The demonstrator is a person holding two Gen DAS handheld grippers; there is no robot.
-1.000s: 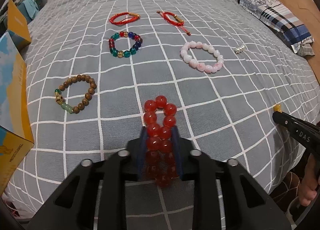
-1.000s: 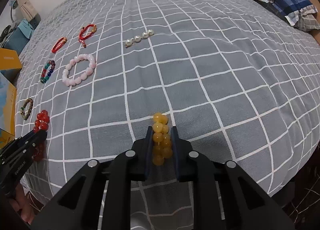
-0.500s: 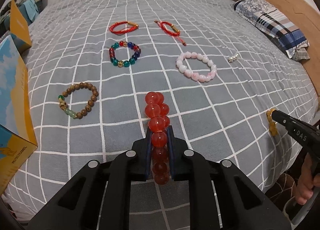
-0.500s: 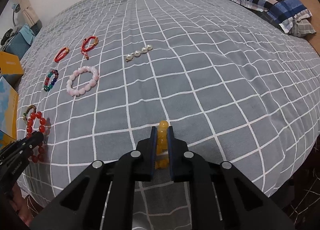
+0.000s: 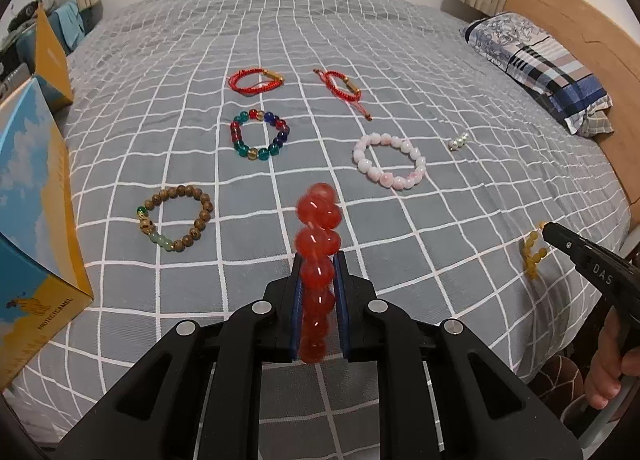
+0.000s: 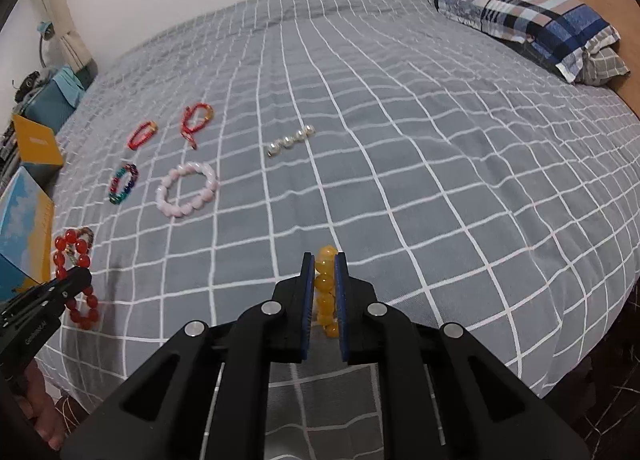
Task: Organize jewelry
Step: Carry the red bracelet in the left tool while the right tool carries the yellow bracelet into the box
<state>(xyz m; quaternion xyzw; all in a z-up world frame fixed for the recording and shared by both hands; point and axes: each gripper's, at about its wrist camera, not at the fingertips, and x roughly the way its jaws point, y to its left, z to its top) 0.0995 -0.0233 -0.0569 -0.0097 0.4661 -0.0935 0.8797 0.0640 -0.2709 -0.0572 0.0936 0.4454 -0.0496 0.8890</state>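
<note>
1. Closest in, our left gripper [image 5: 316, 260] is clamped tight on the red bead bracelet [image 5: 318, 244], squeezed flat into a hanging double strand. It looks lifted clear of the grey checked bedspread [image 5: 400, 252], though the blur leaves some doubt.
2. Our right gripper [image 6: 324, 264] is pinched just as narrowly on the yellow bead bracelet [image 6: 325, 292], which dangles over the bed's near edge. We judge both are gripped edge-on so the loops can't slip off.
3. Just beyond, the wooden bead bracelet [image 5: 174, 218] lies flat on the left, beside the blue and yellow box [image 5: 32, 220].
4. Next row out: the multicoloured glass bracelet [image 5: 258, 135] and the pink bead bracelet [image 5: 388, 160], side by side, well apart.
5. Farther still, two red cord bracelets [image 5: 256, 79] sit in a pair, with a short pearl strand [image 6: 291, 140] off to the right.
6. The laid pieces form tidy rows, so we reckon ours belong in the open near row.
7. Farthest, a plaid pillow [image 6: 528, 16] rests by the headboard.
</note>
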